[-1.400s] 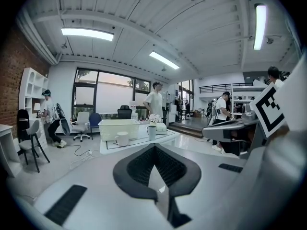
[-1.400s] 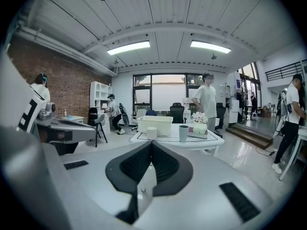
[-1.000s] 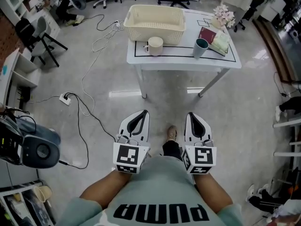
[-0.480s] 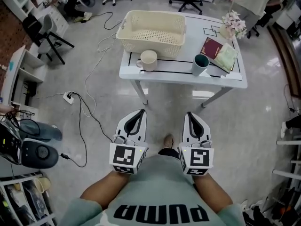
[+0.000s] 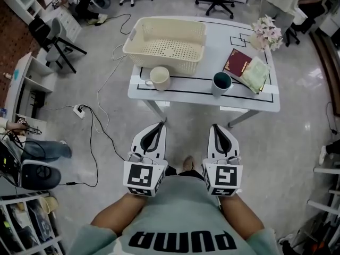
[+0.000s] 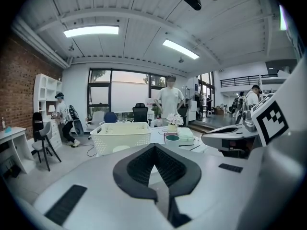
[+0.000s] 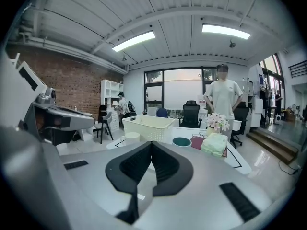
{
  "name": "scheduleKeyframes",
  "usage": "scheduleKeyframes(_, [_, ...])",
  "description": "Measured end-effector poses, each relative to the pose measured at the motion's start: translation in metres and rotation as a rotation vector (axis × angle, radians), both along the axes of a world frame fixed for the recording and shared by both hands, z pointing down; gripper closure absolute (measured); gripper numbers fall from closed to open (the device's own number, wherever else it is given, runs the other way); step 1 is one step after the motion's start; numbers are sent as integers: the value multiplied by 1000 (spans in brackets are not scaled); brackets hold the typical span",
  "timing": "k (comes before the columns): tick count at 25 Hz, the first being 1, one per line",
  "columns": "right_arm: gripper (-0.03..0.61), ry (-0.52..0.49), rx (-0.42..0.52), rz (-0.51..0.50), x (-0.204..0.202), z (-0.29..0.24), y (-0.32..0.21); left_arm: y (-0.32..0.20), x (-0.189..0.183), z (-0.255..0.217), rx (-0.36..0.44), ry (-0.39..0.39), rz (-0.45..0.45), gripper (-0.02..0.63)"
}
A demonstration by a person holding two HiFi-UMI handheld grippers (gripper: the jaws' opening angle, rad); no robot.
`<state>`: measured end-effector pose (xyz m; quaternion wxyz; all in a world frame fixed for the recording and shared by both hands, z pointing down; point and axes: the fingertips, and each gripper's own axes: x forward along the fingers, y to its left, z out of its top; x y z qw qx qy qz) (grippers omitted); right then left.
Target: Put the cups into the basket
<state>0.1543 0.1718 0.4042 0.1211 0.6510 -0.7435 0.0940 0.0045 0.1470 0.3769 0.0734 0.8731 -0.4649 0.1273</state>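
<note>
A cream perforated basket (image 5: 164,40) stands at the back left of a white table (image 5: 249,97). In front of it sits a cream mug (image 5: 159,78), and to the right a grey cup with a teal inside (image 5: 221,83). Both grippers are held low over the floor, well short of the table. My left gripper (image 5: 160,127) is shut and empty, and so is my right gripper (image 5: 215,128). The left gripper view shows the basket (image 6: 122,135), the teal cup (image 6: 171,139) and the mug (image 6: 120,148) beyond the jaws. The right gripper view shows the basket (image 7: 148,126), mug (image 7: 130,136) and teal cup (image 7: 181,142).
On the table's right lie a red book (image 5: 238,62), a green cloth (image 5: 256,74) and a flower pot (image 5: 268,31). Cables and a power strip (image 5: 79,111) run over the floor at left. Office chairs stand behind the table, and a person (image 7: 223,104) stands beyond it.
The table with the basket and cups has come nearer and lower in the head view. Both grippers stay shut, side by side in front of the body.
</note>
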Motion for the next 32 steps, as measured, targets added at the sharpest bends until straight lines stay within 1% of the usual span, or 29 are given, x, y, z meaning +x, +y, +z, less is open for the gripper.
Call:
scheduleKeyframes(5, [566,10,-16,13,9,8,-17,-21,12,4,-2,4,18,609])
scheduleKeyframes(10, [566,30,-18,67,16,11,-38,-48,27,12,-7,9,93,609])
scheduleKeyframes(12, [566,33,-20,103,19,11,-48,-63,33,13,-4,5,136,609])
scheduleKeyframes(16, [566,32,-33,185,26,11,-70,-91,49,17,-1,0,251,609])
scheduleKeyframes(24, [566,29,-58,356,33,14,-103,-139,72,26,-29,-5,463,609])
scheduleKeyframes(27, [565,29,-81,394,35,18,-111,-151,81,28,-31,-6,530,609])
scheduleKeyframes(29, [536,22,-105,402,34,24,-114,-156,85,30,-32,-7,562,609])
scheduleKeyframes(30, [475,19,-119,405,34,28,-115,-159,87,32,-33,-6,571,609])
scheduleKeyframes(31, [439,16,-134,408,35,32,-116,-162,90,33,-34,-6,577,609])
scheduleKeyframes(32, [417,13,-148,410,36,37,-117,-165,93,35,-35,-7,581,609])
